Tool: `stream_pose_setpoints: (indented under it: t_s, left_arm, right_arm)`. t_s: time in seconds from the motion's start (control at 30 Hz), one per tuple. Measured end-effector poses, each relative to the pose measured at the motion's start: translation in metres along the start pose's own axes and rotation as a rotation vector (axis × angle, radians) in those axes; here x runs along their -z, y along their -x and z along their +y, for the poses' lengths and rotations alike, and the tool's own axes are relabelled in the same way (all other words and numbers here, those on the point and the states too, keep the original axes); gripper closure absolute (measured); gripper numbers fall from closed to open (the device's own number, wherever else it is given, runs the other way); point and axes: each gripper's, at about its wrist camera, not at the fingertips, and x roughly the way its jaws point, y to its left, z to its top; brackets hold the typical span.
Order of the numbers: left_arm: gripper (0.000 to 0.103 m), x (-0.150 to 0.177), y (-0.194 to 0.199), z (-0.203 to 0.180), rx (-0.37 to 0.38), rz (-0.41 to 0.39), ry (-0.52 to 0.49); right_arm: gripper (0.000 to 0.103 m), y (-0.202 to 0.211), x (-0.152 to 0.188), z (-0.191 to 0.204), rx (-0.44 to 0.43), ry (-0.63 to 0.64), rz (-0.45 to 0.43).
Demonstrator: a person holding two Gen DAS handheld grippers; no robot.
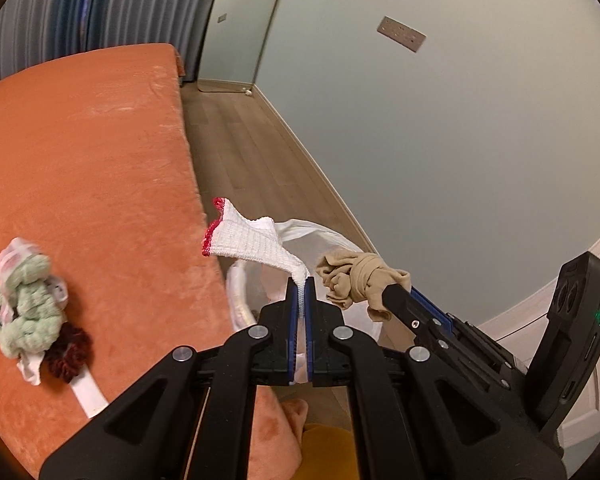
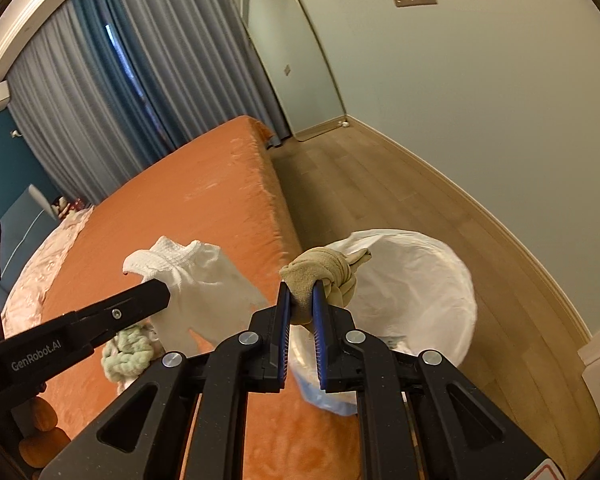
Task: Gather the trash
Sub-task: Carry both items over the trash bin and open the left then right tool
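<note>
Left wrist view, from left to right: an orange bed (image 1: 92,152) carries a small heap of leftover scraps, a pale green knitted bundle (image 1: 24,308) with a dark red scrunchie (image 1: 68,350) touching it and a white strip beneath. Next, the left tool (image 1: 300,280) is closed tight on the corner of a white waffle-weave cloth with a red edge (image 1: 248,236), which droops away from the pinch. Behind it, just beside the bed's edge, stands a bin lined with a white plastic bag (image 1: 324,240) on the wood floor. Furthest right, the right tool (image 1: 388,292) grips a knotted beige stocking (image 1: 352,276) held over the bag. In the right wrist view the same order holds: the white cloth (image 2: 196,280) hanging from the left tool (image 2: 164,292), then the right tool (image 2: 302,292), its fingers closed partway on the beige knot (image 2: 320,272), then the bag's open mouth (image 2: 412,280). Both pieces look light, soft and limp, so they should fall freely when let go; a pinch on a corner or on the knot seems enough, though loose folds could snag on the ridged blue pads.
</note>
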Motion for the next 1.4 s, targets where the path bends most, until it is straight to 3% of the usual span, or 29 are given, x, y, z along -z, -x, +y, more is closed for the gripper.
stream_pose_setpoints:
  t_s: [0.17,0.23,0.33,0.4,0.8,0.9,1.27,1.4]
  left_arm:
    - [0.099,-0.009,-0.025,-0.019,0.015,0.002,-0.017]
    - [0.093,-0.010,-0.030,-0.024,0.000,0.004,-0.021]
    - [0.077,-0.013,-0.035,-0.027,-0.028,0.002,-0.023]
    - [0.060,-0.012,-0.037,-0.025,-0.056,0.002,-0.010]
    - [0.059,-0.007,-0.036,0.004,-0.118,0.006,0.033]
    - [0.059,-0.005,-0.033,0.010,-0.120,0.007,0.048]
    - [0.057,0.006,-0.015,0.042,-0.152,-0.006,0.116]
    - [0.057,0.011,-0.005,0.056,-0.167,-0.013,0.144]
  right_arm:
    - [0.092,-0.005,-0.004,-0.023,0.027,-0.028,0.006]
    - [0.092,-0.009,-0.006,-0.030,0.028,-0.042,0.014]
    - [0.092,-0.013,-0.008,-0.036,0.023,-0.061,0.021]
    - [0.092,-0.014,-0.010,-0.035,0.027,-0.061,0.021]
    - [0.086,-0.020,-0.014,-0.029,0.040,-0.052,0.019]
    - [0.073,-0.021,-0.015,-0.025,0.047,-0.045,0.015]
    - [0.058,-0.012,-0.010,0.007,0.042,0.008,0.013]
    - [0.057,-0.009,-0.006,0.024,0.036,0.038,0.016]
